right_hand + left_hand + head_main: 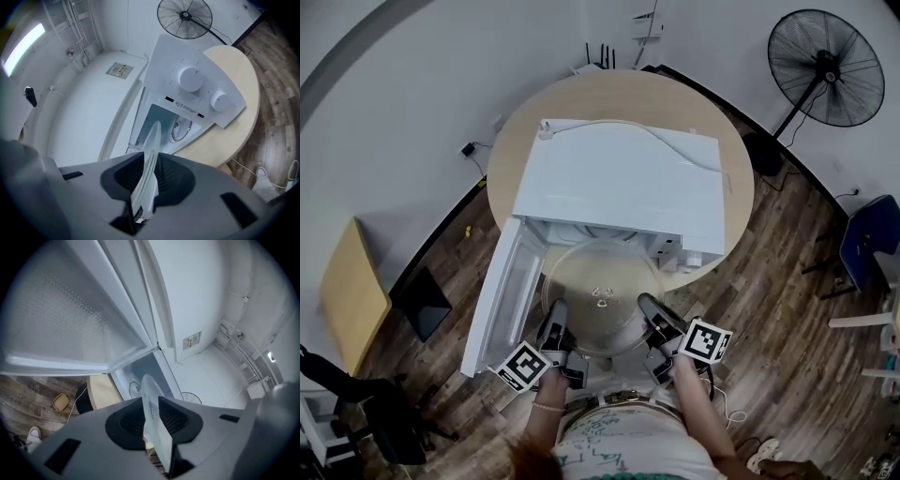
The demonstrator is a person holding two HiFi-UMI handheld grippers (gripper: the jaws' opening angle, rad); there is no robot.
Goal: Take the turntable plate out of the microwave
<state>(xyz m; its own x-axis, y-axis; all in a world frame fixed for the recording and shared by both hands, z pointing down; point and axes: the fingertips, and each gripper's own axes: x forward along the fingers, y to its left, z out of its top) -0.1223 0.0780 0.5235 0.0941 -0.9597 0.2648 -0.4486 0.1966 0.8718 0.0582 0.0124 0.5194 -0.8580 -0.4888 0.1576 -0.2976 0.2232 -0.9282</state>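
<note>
While the microwave door [499, 295] hangs wide open at the left, our left claw [554, 325] is pinching the near-left rim of the turntable plate [600, 291], pads pressed on the glass from both sides. And there's the plate itself, a clear glass disc held about level between our two claws. It sits just in front of the white microwave [619, 178], its far edge at the mouth of the cavity. Its near part is out past the rim of the round bench [739, 211], over the wooden floor [769, 319]. Over to the right, our right claw [655, 316] is clamped on the near-right rim in the same way, glass edge squeezed between its pads. From the right gripper view we look past the plate to the roller ring [180, 129] lying inside the cavity and the two white knobs [190, 78] on the control panel. Farther right, a black fan [825, 67] stands by the wall, and a blue chair [867, 242] sits at the edge.
</note>
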